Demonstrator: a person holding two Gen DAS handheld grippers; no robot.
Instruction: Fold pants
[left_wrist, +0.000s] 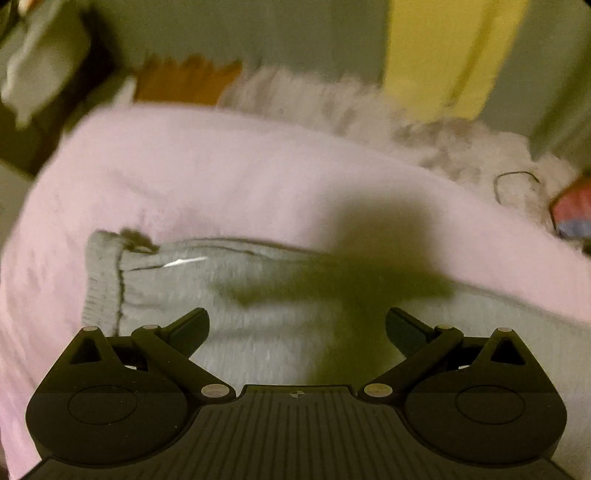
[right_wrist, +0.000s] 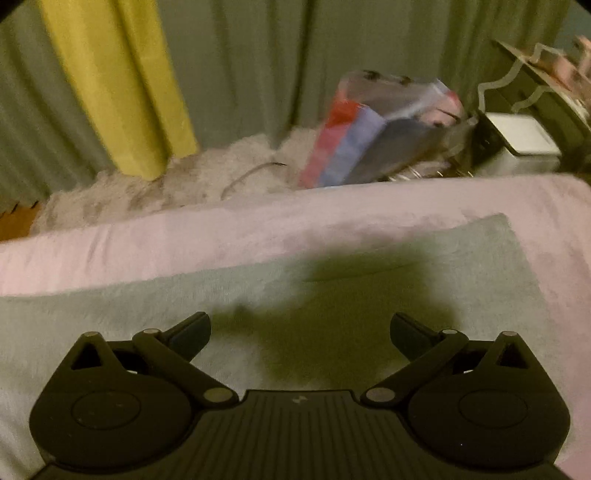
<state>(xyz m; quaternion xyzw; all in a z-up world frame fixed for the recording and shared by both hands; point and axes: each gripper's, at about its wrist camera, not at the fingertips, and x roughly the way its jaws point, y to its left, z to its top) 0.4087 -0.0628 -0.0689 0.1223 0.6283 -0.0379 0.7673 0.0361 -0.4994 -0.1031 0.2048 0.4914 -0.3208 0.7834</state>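
Note:
Grey sweatpants (left_wrist: 236, 295) lie flat on a pink bed sheet (left_wrist: 221, 177). In the left wrist view a ribbed cuff (left_wrist: 101, 280) is at the left end. My left gripper (left_wrist: 297, 325) hovers above the pants, open and empty, its shadow on the cloth. In the right wrist view the pants (right_wrist: 406, 269) spread across the sheet (right_wrist: 221, 236), with a corner at the far right. My right gripper (right_wrist: 300, 328) is open and empty above them.
A fluffy beige blanket (right_wrist: 147, 184) lies past the bed's far edge. A red-and-blue bag (right_wrist: 369, 140) and a white box (right_wrist: 524, 136) stand at the right. Grey and yellow curtains (right_wrist: 110, 81) hang behind. A cable (left_wrist: 517, 181) lies on the blanket.

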